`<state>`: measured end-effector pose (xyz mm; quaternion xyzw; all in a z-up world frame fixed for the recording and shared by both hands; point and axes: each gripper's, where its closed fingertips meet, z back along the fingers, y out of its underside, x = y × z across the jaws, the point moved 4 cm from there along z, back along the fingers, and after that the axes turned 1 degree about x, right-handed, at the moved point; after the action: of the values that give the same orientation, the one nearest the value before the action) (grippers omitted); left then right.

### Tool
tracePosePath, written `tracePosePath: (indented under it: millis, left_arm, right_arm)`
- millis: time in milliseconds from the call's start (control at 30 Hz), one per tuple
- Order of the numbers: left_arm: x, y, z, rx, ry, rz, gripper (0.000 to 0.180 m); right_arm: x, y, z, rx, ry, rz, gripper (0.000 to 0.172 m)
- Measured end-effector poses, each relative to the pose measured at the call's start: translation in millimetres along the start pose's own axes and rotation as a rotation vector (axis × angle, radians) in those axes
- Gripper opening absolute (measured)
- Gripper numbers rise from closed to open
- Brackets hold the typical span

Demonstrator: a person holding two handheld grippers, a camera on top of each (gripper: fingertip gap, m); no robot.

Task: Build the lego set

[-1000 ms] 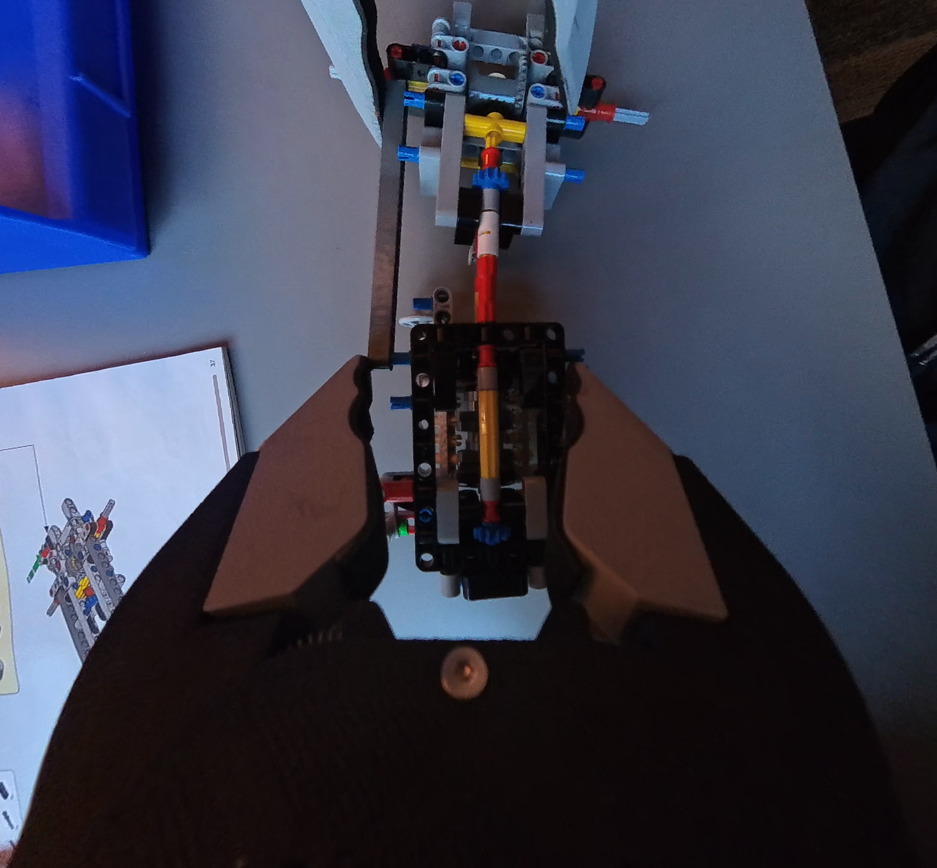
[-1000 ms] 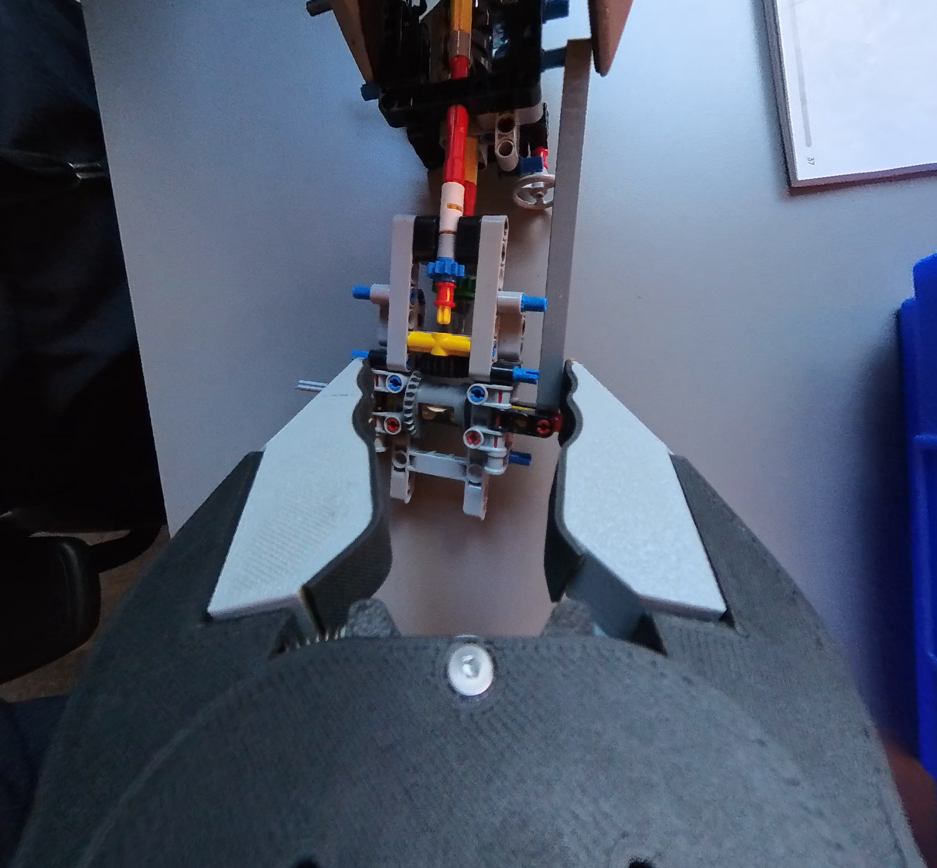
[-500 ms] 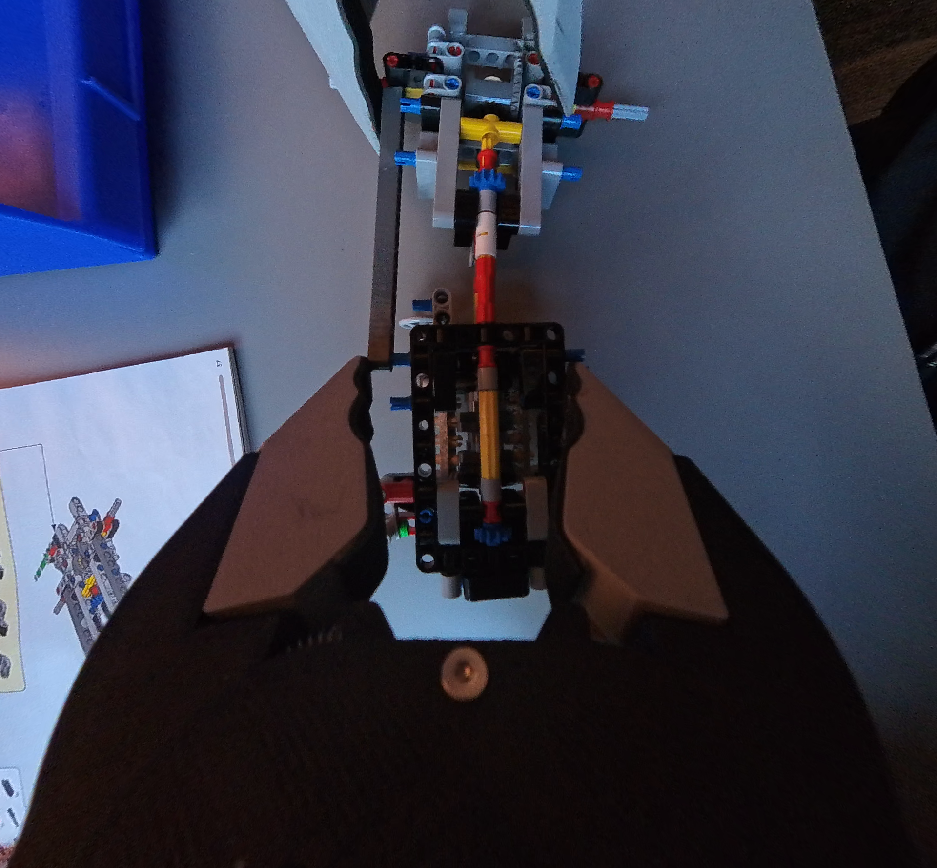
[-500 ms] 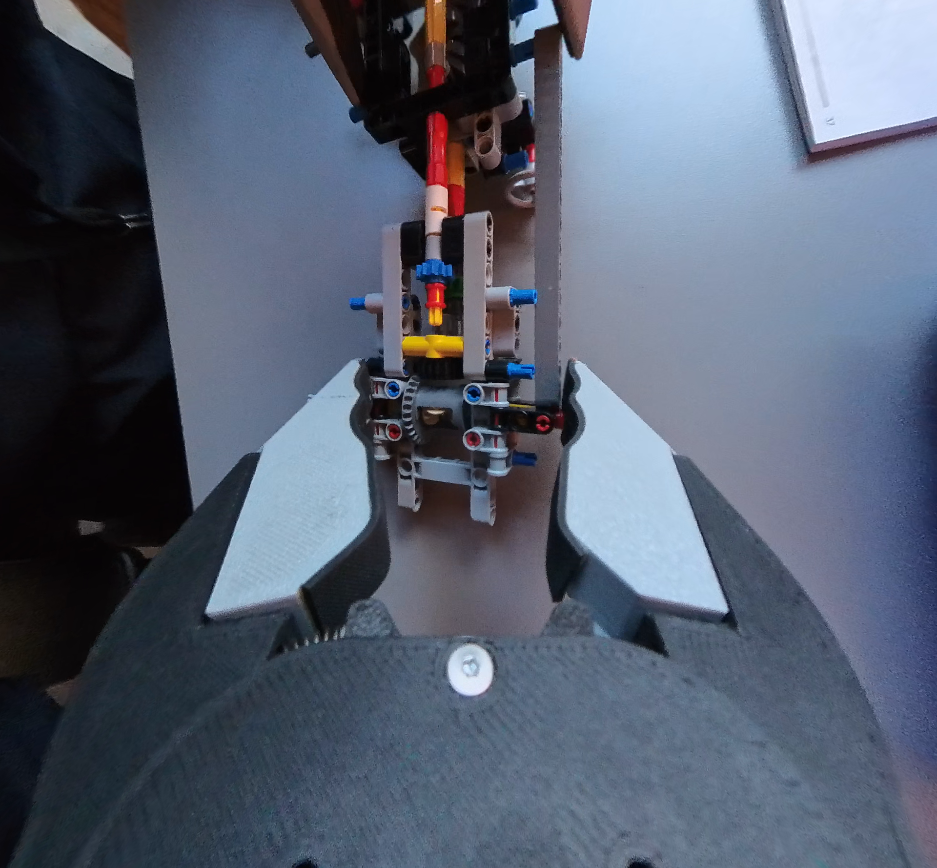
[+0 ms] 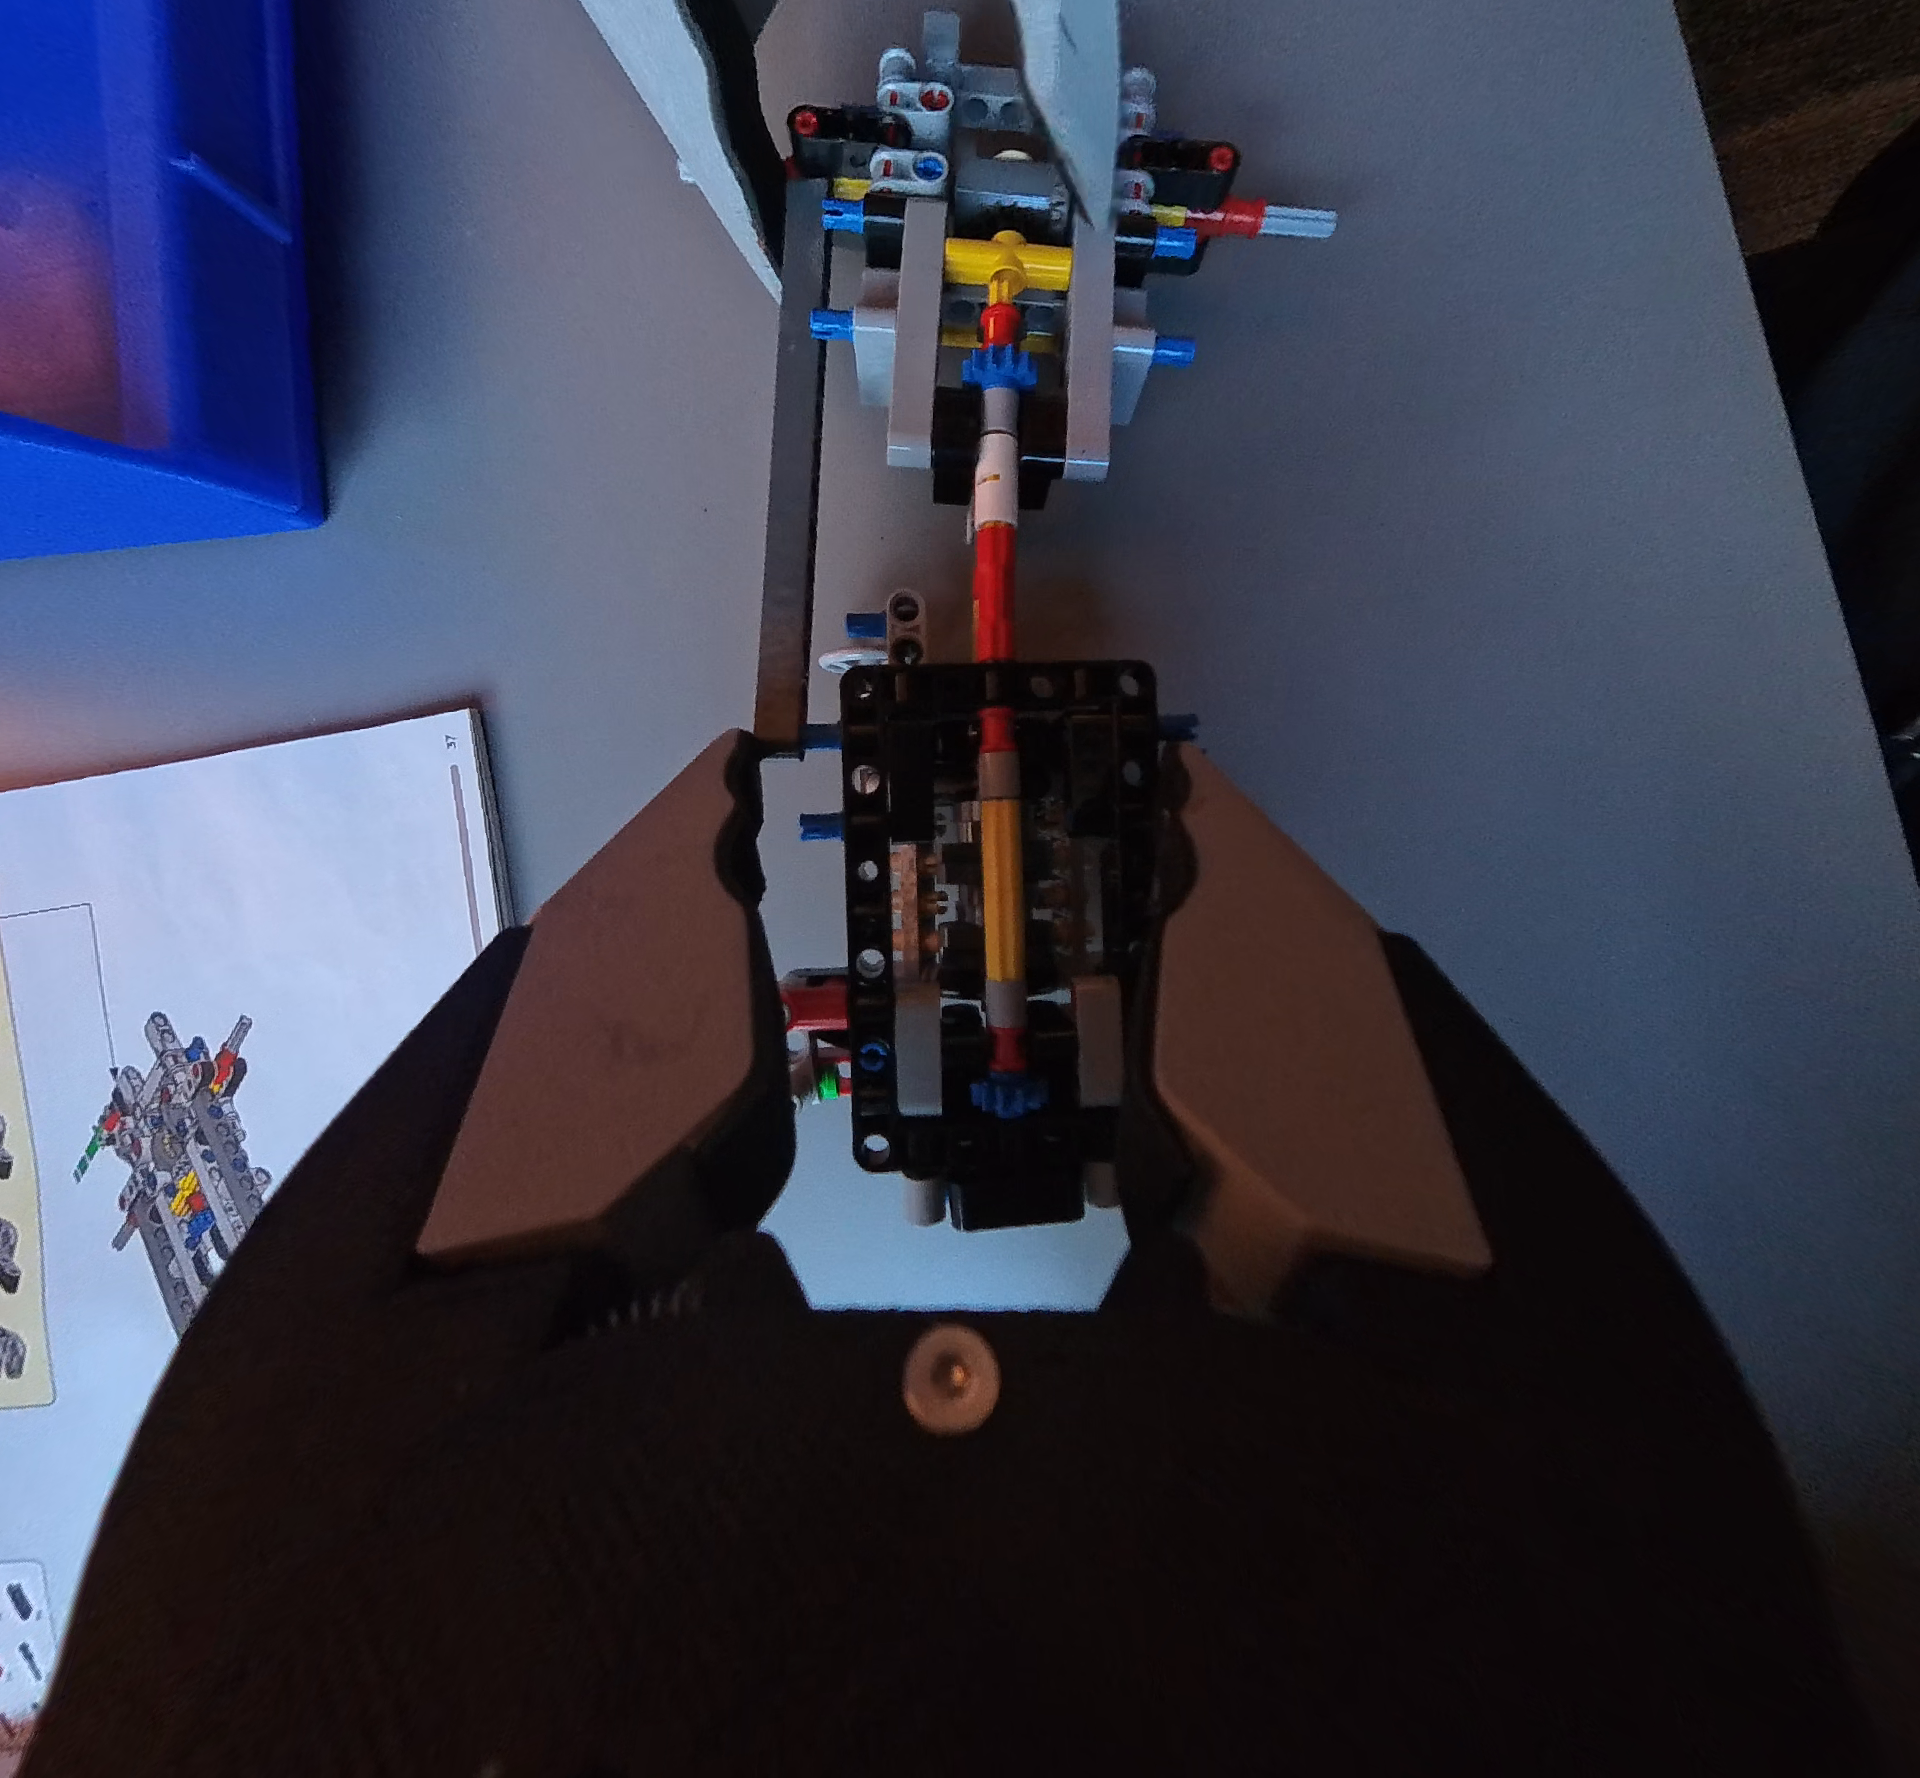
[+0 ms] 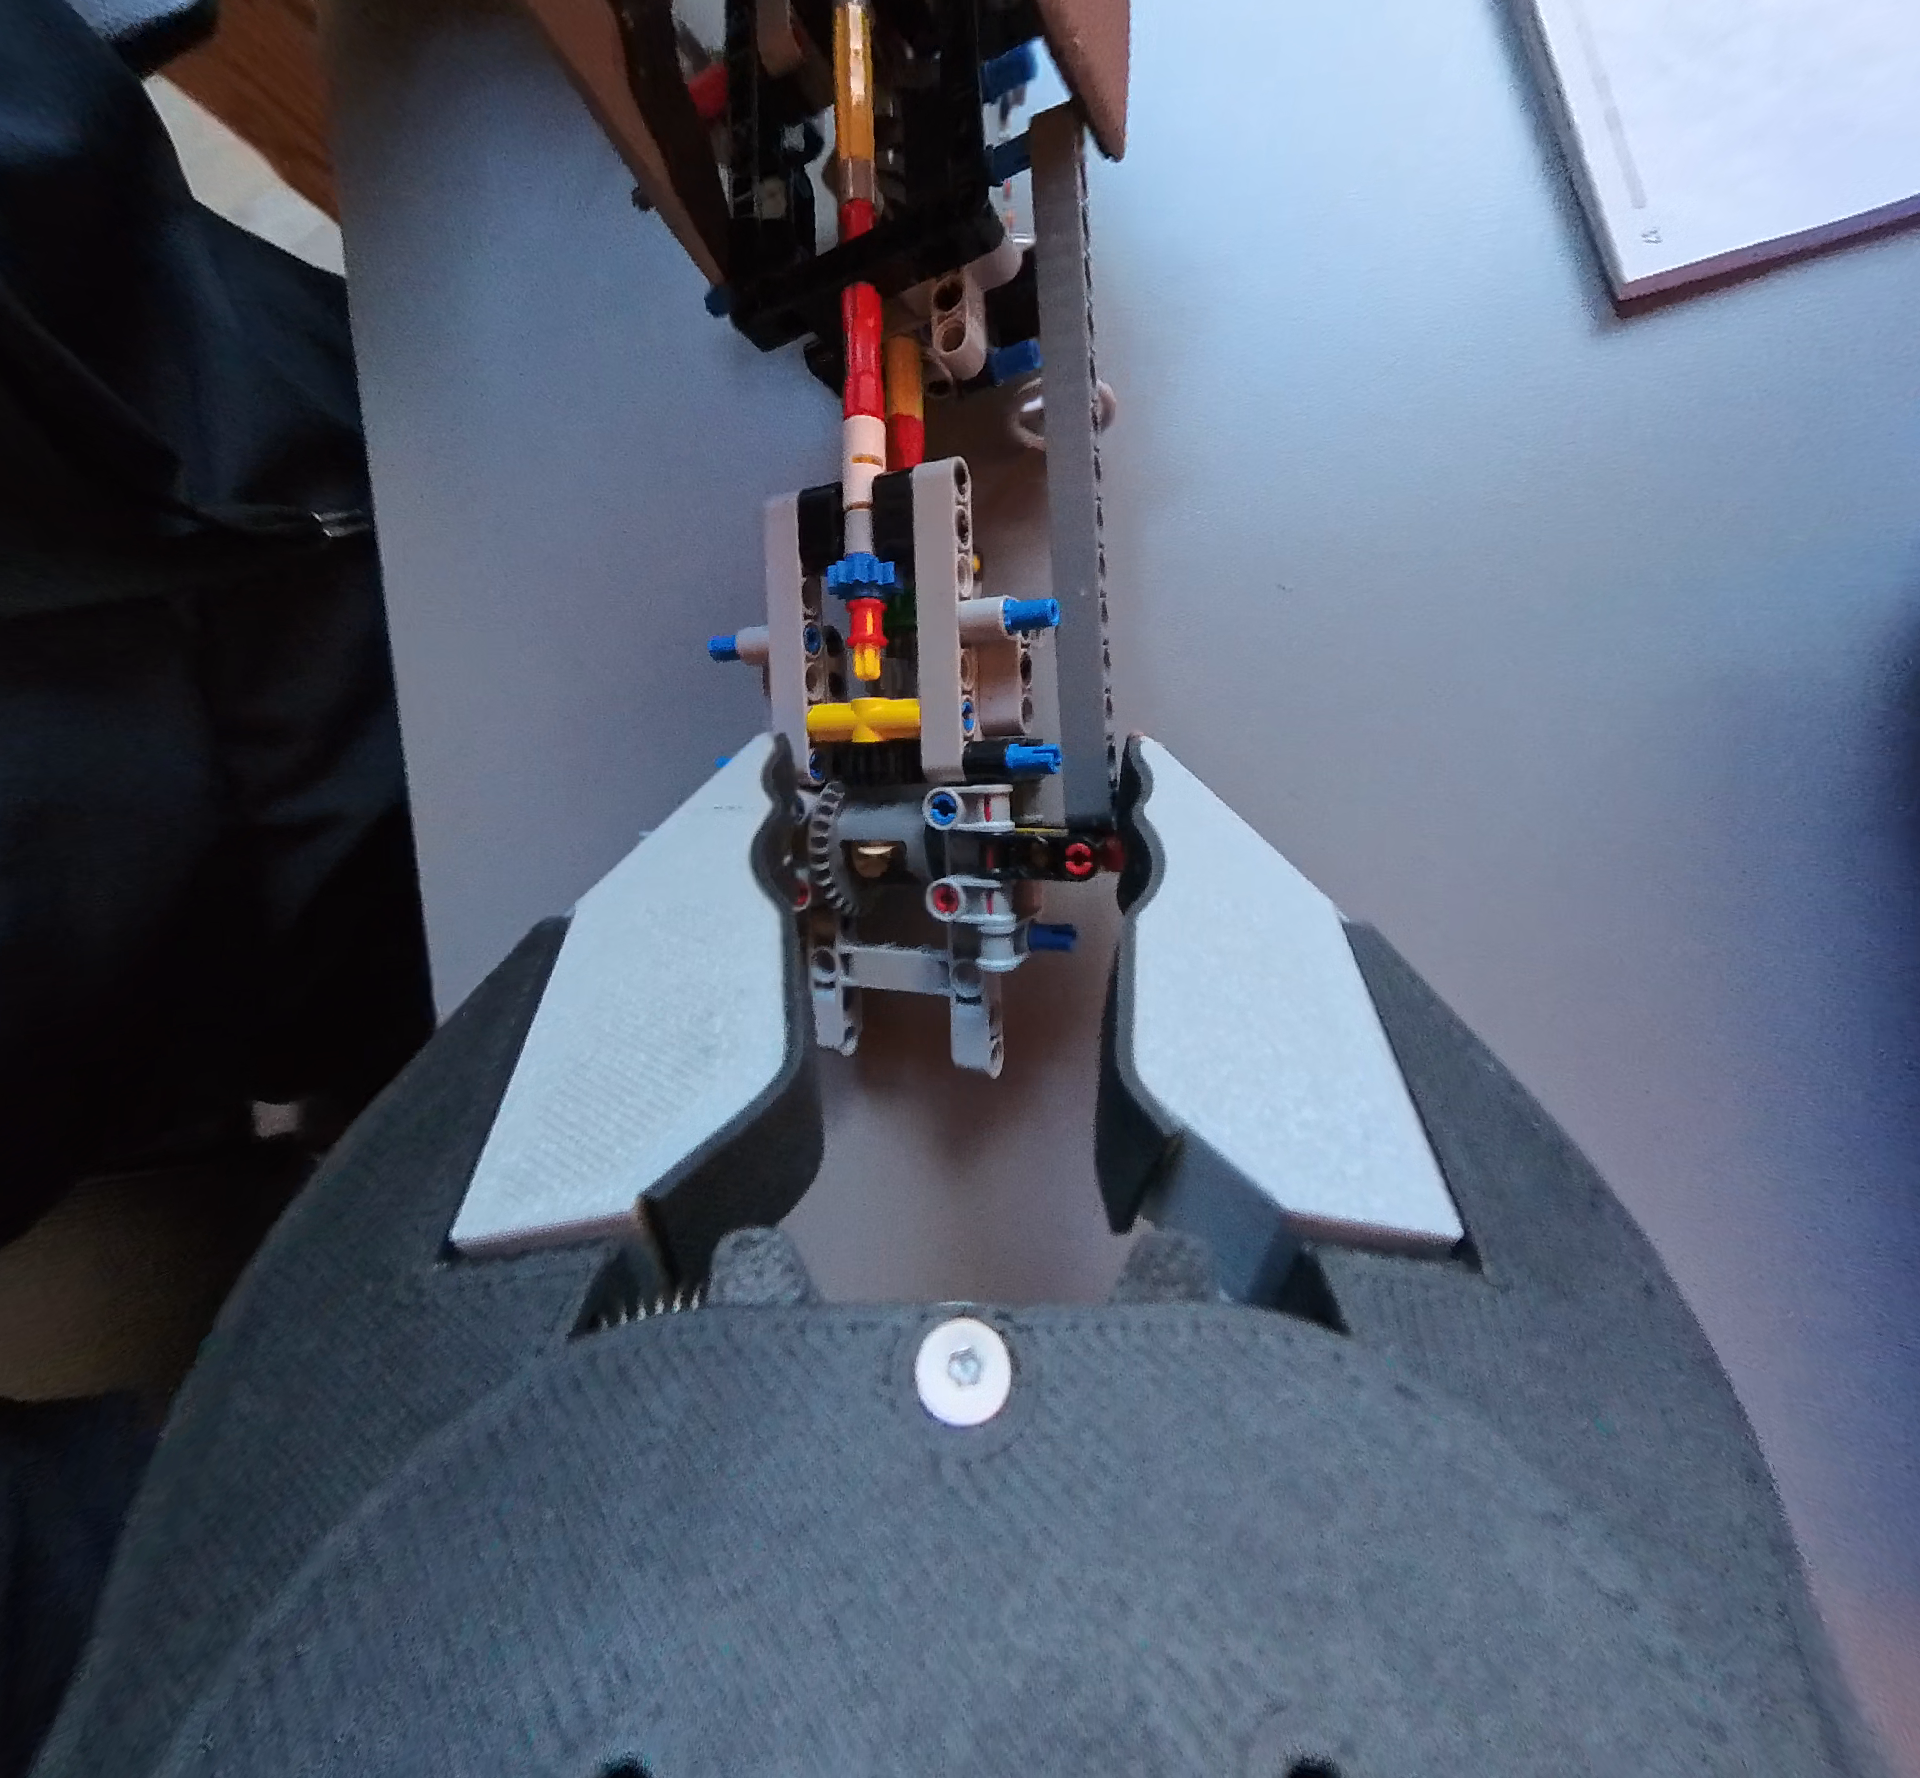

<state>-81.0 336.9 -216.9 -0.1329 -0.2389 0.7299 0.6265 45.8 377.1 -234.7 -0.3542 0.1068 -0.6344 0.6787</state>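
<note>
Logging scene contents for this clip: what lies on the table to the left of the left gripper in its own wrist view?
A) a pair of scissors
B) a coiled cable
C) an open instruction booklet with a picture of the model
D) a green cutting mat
C: an open instruction booklet with a printed picture of the brick model lies on the table, left of the left gripper and below the blue bin.

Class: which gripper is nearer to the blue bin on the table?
Left. The left gripper sits at the model's black frame end, diagonally near the blue bin; the right gripper clamps the model's far grey end.
</note>
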Motion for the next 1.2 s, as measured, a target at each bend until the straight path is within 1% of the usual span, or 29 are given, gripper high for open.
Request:
tracePosePath:
  millis: [67,133,167,233,333,467,600,633,767,1000,1133,1200]
  left_arm:
    - [0,0,0,0.002,-0.003,-0.005,0.075]
    - [-1,-1,0,-0.004,-0.002,-0.012,0.075]
    - [-1,-2,-1,-0.007,0.003,-0.015,0.074]
    - [-3,-3,-2,-0.009,0.009,-0.022,0.075]
    - [-3,-4,-2,-0.01,0.01,-0.025,0.075]
    - [-3,-3,-1,-0.008,0.007,-0.022,0.074]
    - [-3,-2,-1,-0.005,0.005,-0.02,0.072]
    - [-3,0,0,0.001,0.004,-0.023,0.068]
    - [-3,0,0,-0.01,0.006,-0.019,0.067]
    - [-2,-1,-1,-0.024,0.018,-0.018,0.067]
    - [-1,0,-1,-0.022,0.018,-0.013,0.067]
    - [0,1,0,-0.013,0.011,-0.014,0.067]
  right_arm:
    - [-2,-2,3,-0.044,-0.056,-0.068,0.054]
    - [-4,-3,6,-0.09,-0.161,-0.164,0.052]
    - [-6,-1,7,-0.102,-0.219,-0.209,0.053]
    - [-10,1,7,-0.108,-0.3,-0.274,0.046]
    - [-22,4,8,-0.127,-0.339,-0.339,0.027]
    - [-30,4,15,-0.19,-0.454,-0.422,0.018]
    - [-36,7,16,-0.198,-0.478,-0.449,0.01]
    - [-36,8,15,-0.191,-0.473,-0.447,0.015]
    - [-38,11,9,-0.124,-0.361,-0.393,0.03]
    - [-36,-4,16,-0.176,-0.214,-0.191,0.029]
    - [-52,-1,18,-0.131,0.033,-0.088,0.025]
    - [-56,0,15,-0.099,0.114,-0.049,0.021]
